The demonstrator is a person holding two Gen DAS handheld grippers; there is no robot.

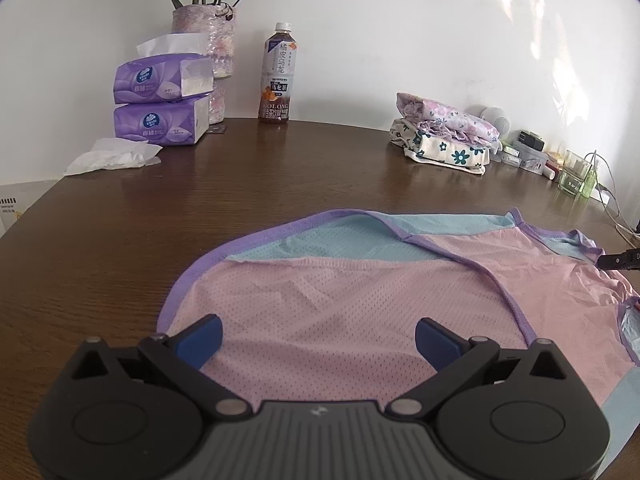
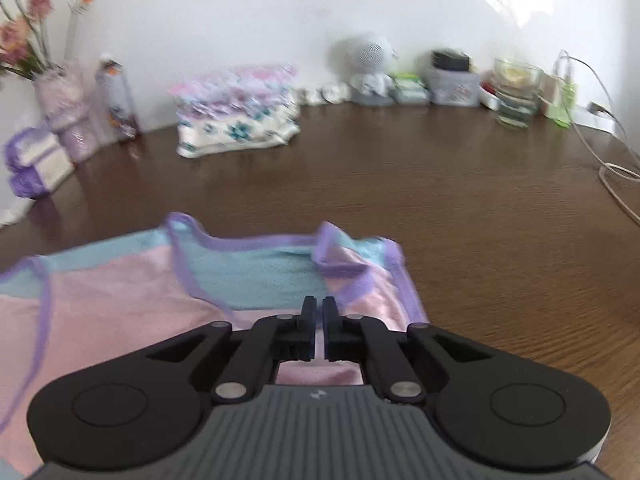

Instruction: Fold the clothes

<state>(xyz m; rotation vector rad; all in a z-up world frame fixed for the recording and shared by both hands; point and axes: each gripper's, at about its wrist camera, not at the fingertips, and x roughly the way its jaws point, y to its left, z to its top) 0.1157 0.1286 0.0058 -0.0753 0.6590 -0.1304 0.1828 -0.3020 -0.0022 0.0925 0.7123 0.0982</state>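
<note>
- The left tongs (image 1: pixel 319 338) are spread wide and hold nothing.
- The pink, blue and purple mesh top (image 1: pixel 340 300) lies flat on the brown wooden bench (image 1: pixel 280 168), right under and between them.
- The right tongs (image 2: pixel 319 322) are pinched nearly together over the top's edge; whether they grip it, I cannot tell.
- A folded flowery clothes pile (image 2: pixel 240 120) sits far ahead of them.

The right gripper (image 2: pixel 319 322) is pinching the pink garment (image 2: pixel 120 300), jaws nearly closed, lying on the brown worktop (image 2: pixel 460 208).
</note>
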